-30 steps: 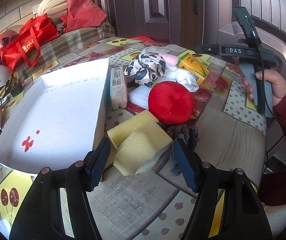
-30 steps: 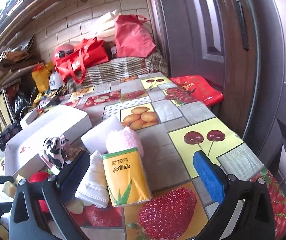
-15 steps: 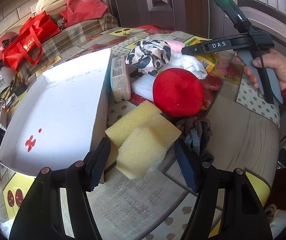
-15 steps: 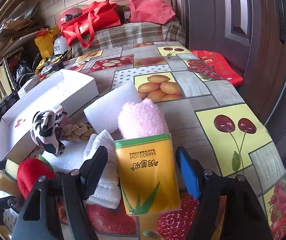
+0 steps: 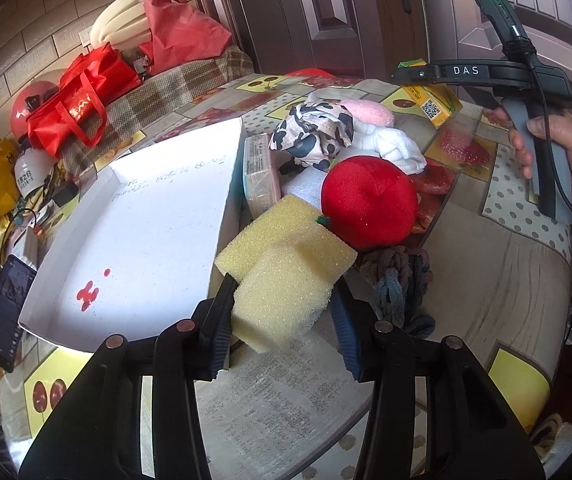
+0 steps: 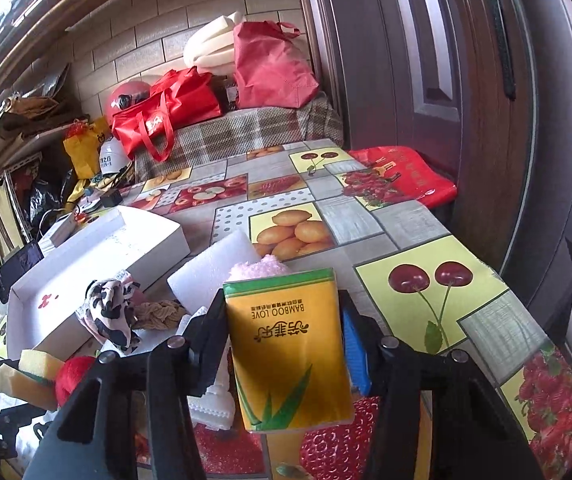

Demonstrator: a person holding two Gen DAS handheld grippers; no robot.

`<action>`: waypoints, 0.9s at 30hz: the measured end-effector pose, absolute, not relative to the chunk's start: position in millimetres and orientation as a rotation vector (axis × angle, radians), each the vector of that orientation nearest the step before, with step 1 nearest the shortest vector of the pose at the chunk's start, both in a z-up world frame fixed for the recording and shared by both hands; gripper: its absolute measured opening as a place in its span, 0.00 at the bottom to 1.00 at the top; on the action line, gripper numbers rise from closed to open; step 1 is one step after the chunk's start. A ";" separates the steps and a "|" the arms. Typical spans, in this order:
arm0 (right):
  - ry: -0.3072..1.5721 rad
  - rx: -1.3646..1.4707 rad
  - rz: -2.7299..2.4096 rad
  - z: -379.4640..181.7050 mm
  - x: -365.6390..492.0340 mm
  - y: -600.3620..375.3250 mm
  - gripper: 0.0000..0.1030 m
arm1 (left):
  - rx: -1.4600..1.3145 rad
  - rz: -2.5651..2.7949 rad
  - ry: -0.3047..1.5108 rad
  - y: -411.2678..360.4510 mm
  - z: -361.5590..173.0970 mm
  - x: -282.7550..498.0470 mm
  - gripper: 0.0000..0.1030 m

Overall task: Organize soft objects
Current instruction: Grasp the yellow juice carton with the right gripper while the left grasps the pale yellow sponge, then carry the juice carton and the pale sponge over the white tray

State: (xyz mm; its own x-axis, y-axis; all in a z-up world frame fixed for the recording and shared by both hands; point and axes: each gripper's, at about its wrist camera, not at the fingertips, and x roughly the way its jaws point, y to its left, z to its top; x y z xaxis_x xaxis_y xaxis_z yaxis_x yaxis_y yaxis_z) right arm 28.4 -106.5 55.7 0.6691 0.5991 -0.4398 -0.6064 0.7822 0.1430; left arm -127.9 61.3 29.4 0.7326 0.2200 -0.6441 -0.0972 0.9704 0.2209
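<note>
Left gripper [image 5: 282, 312]: its jaws had just been closing and now pinched a yellow sponge [image 5: 286, 300] between them; the near sponge looked lifted clear of the table.
Second sponge [image 5: 282, 232]: a flatter yellow one, touching the held sponge from behind and leaning by the box wall.
Right gripper [image 6: 282, 332]: its jaws had just been closing too, and stood clamped on the sides of a yellow tissue pack [image 6: 290, 356], which was tilted up off the tablecloth.
White box [image 5: 134, 240]: open and bare inside save a few red marks, just left of the pile; I took it for the place the soft things were meant to go.
Pile: a red plush ball [image 5: 368, 202], a cow-print cloth [image 5: 314, 136], a pink towel [image 5: 368, 112] and a knotted rope [image 5: 400, 276] lay bunched together beside the box.
Risk with the sponge: it gave under the pads, so a loose hold could let it spring out, and the second sponge pressed against it might drag along and drop short of the box.
Risk with the tissue pack: the wrapper looked slick and soft, held only at its edges; it could slide down, or buckle if squeezed harder.
Risk between hands: both were working over the same crowded corner, so the two tools might knock together or tumble the ball off the table.
</note>
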 end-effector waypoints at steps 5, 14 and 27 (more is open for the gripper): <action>0.382 0.040 0.666 63.5 11.2 -115.0 0.50 | 0.184 0.220 0.669 62.4 36.6 -136.1 0.43; 0.322 0.111 0.742 65.6 -16.4 -108.1 0.50 | 0.109 0.286 0.505 76.7 53.7 -164.3 0.43; 0.297 0.068 0.872 63.8 -51.9 -70.8 0.50 | 0.009 0.295 0.415 91.8 62.2 -179.3 0.43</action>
State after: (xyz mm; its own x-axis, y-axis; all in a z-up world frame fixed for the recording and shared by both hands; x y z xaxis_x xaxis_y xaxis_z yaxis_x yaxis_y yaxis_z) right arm -51.9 -70.8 63.8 0.6050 0.7626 -0.2287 -0.7439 0.6439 0.1790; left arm -179.3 91.8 62.2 0.8731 0.2839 -0.3964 -0.2804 0.9575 0.0682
